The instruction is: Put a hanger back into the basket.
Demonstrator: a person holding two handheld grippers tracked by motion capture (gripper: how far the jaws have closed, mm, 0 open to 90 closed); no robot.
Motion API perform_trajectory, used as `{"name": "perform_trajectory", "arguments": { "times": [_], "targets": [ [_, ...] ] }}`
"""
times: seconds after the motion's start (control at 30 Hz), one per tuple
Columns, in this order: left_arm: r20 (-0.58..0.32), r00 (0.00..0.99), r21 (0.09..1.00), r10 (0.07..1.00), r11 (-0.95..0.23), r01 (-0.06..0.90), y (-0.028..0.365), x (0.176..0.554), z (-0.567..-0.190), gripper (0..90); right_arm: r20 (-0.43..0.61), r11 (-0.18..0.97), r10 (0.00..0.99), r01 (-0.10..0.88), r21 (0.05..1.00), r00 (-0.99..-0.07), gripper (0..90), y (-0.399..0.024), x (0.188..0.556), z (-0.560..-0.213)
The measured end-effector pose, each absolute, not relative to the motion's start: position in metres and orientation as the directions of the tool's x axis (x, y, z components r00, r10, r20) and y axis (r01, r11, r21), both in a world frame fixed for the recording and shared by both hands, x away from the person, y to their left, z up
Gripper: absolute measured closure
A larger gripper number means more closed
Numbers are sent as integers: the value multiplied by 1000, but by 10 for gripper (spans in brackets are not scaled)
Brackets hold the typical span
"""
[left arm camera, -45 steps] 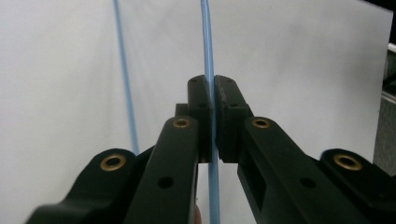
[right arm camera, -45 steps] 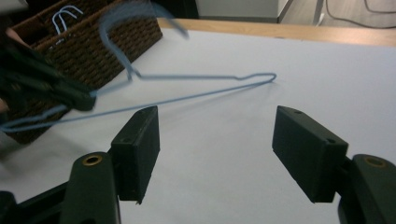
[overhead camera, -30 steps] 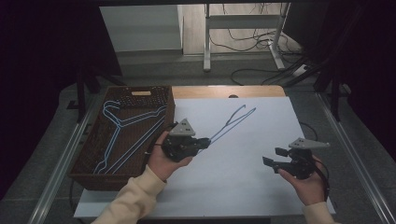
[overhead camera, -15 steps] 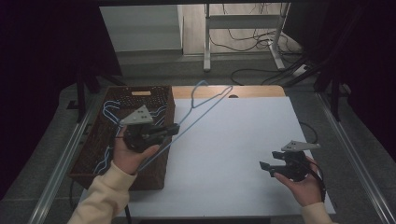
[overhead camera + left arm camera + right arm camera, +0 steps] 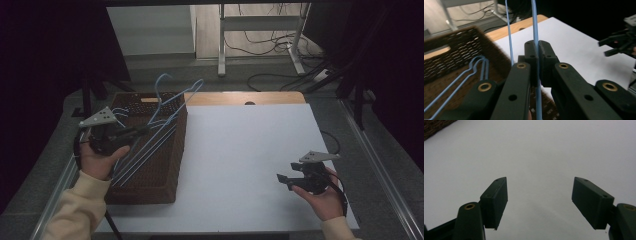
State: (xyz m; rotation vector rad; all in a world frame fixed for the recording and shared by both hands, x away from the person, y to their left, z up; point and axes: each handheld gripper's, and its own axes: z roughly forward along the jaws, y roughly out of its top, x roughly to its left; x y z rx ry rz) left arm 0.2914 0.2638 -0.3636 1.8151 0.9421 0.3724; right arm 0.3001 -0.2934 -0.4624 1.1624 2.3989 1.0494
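Left tongs (image 5: 142, 131) clamped blue wire hanger (image 5: 172, 107) over wicker basket (image 5: 172, 165), unreleased; right tongs (image 5: 284, 180) wide, empty.

Lab: framed test table (image 5: 250, 150), floor cables (image 5: 270, 50)

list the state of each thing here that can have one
left tongs: shut on the thin blue wire hanger
thin blue wire hanger: lifted, tilted over the basket
dark brown woven basket: open-topped, more blue wire hangers lying inside
right tongs: open, holding nothing, above the white table top
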Motion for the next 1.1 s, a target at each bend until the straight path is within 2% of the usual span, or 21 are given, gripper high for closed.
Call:
{"name": "perform_trajectory", "arguments": {
  "times": [0.2, 0.47, 1.1],
  "targets": [
    [-191, 600, 861, 777, -161, 482, 295, 297, -379, 864, 56, 416, 769, 566, 712, -636, 273, -293, 301, -463],
    [-207, 581, 844, 787, -157, 513, 313, 293, -396, 864, 55, 418, 771, 570, 707, -635, 268, -293, 301, -464],
    [-261, 569, 757, 780, -201, 622, 311, 314, -439, 864, 55, 420, 772, 573, 704, -634, 267, -292, 300, -464]
  ]
}}
